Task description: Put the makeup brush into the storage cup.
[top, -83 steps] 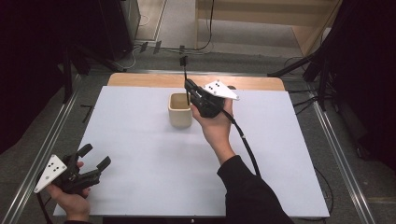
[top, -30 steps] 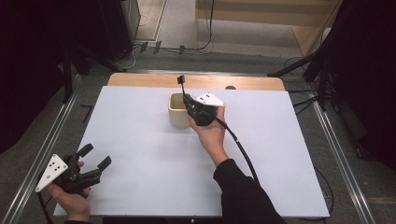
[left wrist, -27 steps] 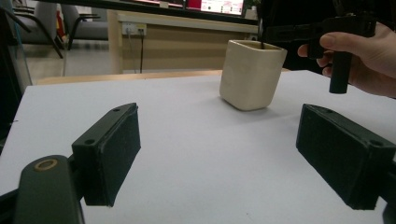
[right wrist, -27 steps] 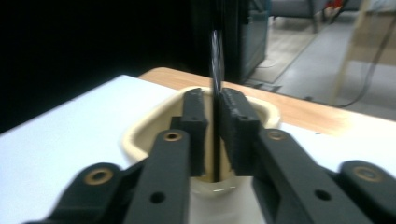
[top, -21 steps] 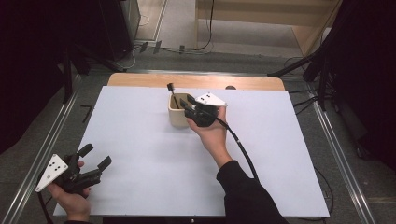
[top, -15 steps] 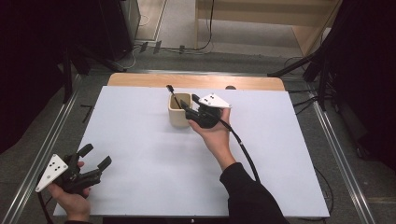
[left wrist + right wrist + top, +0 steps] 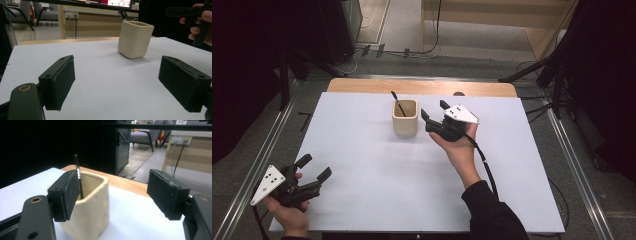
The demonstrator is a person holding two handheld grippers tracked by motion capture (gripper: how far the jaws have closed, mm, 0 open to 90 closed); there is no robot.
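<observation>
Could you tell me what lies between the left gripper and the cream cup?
Nothing: in the high view, bare white table separates the left gripper from the cream cup.

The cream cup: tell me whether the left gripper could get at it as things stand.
Probably yes. The left gripper rests open at the near left corner, and only bare white table lies between it and the cream cup. The right gripper, open, hovers beside the cup's far side, leaving the near side free.
</observation>
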